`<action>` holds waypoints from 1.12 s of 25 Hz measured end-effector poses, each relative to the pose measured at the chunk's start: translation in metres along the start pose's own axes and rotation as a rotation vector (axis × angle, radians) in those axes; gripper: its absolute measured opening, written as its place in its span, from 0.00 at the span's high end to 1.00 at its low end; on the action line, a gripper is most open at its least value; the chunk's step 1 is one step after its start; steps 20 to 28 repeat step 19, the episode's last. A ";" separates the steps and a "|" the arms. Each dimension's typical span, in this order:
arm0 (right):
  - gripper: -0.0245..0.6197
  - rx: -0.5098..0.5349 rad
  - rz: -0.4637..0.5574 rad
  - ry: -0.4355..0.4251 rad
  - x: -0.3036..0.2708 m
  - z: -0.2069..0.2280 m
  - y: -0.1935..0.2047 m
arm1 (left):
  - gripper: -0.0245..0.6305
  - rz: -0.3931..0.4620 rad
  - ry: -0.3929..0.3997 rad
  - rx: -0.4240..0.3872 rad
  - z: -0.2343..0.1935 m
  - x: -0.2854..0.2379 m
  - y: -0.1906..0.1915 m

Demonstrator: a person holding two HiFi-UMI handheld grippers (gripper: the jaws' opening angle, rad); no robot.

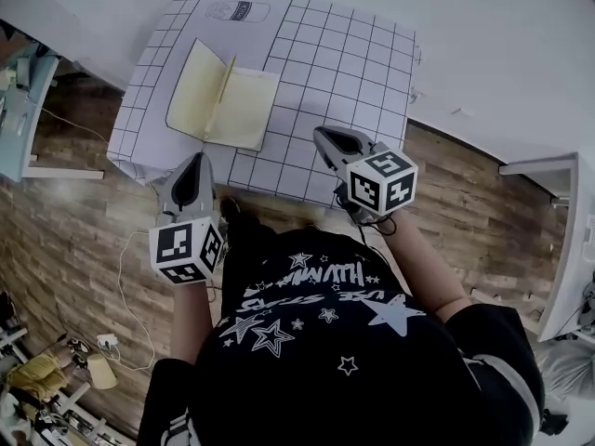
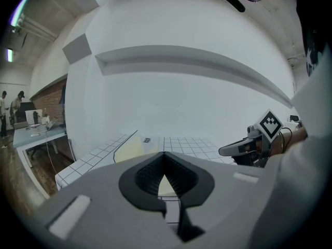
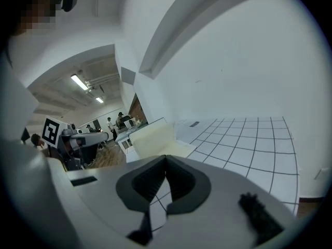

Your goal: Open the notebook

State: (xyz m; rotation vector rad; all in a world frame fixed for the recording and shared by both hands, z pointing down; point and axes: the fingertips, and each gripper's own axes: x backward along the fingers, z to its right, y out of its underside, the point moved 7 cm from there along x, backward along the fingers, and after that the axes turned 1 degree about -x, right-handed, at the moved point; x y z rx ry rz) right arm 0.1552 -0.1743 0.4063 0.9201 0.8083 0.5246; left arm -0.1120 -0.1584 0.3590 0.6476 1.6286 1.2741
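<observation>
The notebook (image 1: 223,96) lies open on the grid-patterned tablecloth (image 1: 353,54), cream pages up, its left leaf raised at an angle. It also shows ahead in the left gripper view (image 2: 132,147) and the right gripper view (image 3: 155,136). My left gripper (image 1: 192,163) hangs over the table's near edge, below the notebook, jaws shut with nothing between them (image 2: 164,153). My right gripper (image 1: 322,137) hovers over the near edge to the notebook's right, jaws closed tip to tip and holding nothing (image 3: 166,157). Neither touches the notebook.
A printed label (image 1: 238,11) lies on the cloth at the far edge. A white wall runs behind the table. Wooden floor (image 1: 74,240) surrounds it, with a cable (image 1: 125,295) and clutter at the lower left, a desk (image 1: 19,110) at left, white furniture (image 1: 567,240) at right.
</observation>
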 end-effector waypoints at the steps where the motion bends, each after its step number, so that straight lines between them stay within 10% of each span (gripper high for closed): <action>1: 0.94 0.000 -0.005 -0.006 0.007 0.002 0.004 | 0.95 -0.003 -0.007 0.004 0.009 0.004 0.002; 28: 0.94 0.026 -0.012 -0.045 0.047 -0.001 0.020 | 0.95 -0.030 -0.012 -0.005 0.058 0.030 0.019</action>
